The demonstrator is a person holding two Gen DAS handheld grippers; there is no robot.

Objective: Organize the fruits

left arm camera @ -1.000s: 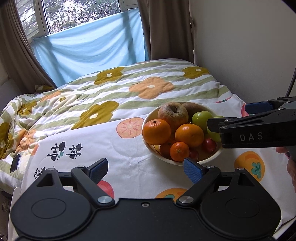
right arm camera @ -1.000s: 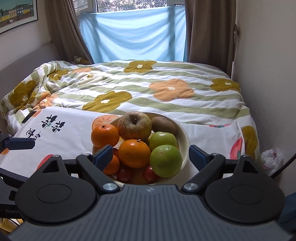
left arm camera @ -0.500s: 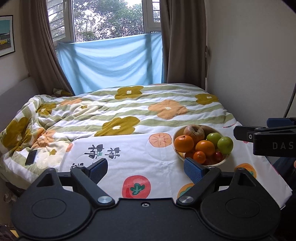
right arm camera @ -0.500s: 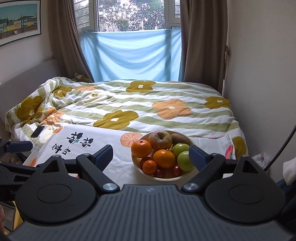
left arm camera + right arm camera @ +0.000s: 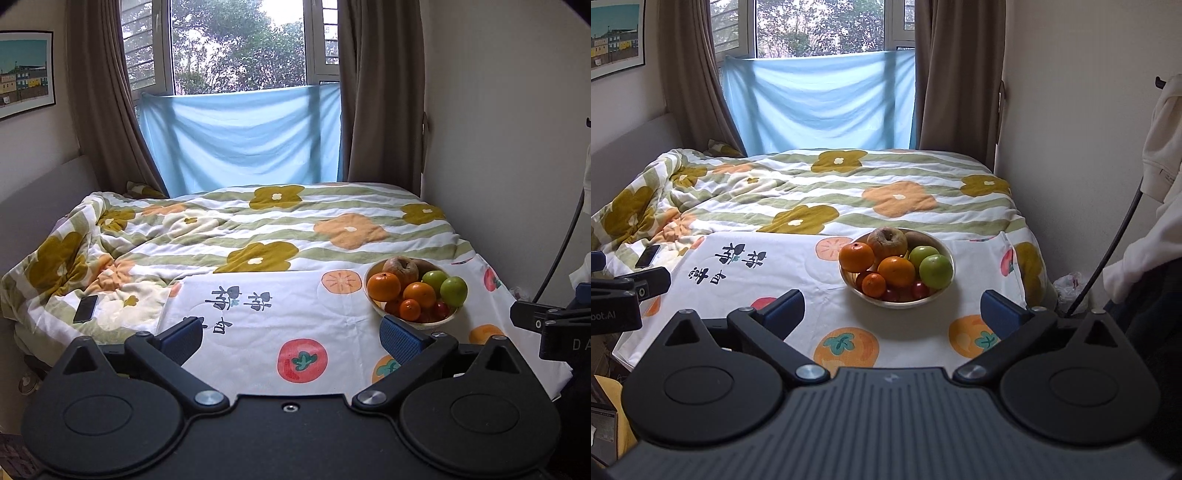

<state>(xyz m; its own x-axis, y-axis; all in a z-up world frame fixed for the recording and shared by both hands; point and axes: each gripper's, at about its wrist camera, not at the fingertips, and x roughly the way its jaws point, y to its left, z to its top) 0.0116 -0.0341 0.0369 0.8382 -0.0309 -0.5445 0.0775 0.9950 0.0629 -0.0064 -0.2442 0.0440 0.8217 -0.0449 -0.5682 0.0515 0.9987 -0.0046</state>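
— Left claw (image 5: 291, 338): jaws opening, nothing between them; right claw (image 5: 892, 308) spread, empty.
— Fruit bowl (image 5: 849, 284) sits on the bed's white cloth (image 5: 798, 280), at twelve o'clock from the right claw.

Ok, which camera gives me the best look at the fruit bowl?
The right wrist view. The fruit bowl sits near the middle of that picture, between the open fingers, with its whole rim and all the fruit clear. In the left wrist view the bowl sits off to the right, and a blue finger pad covers part of its near rim.
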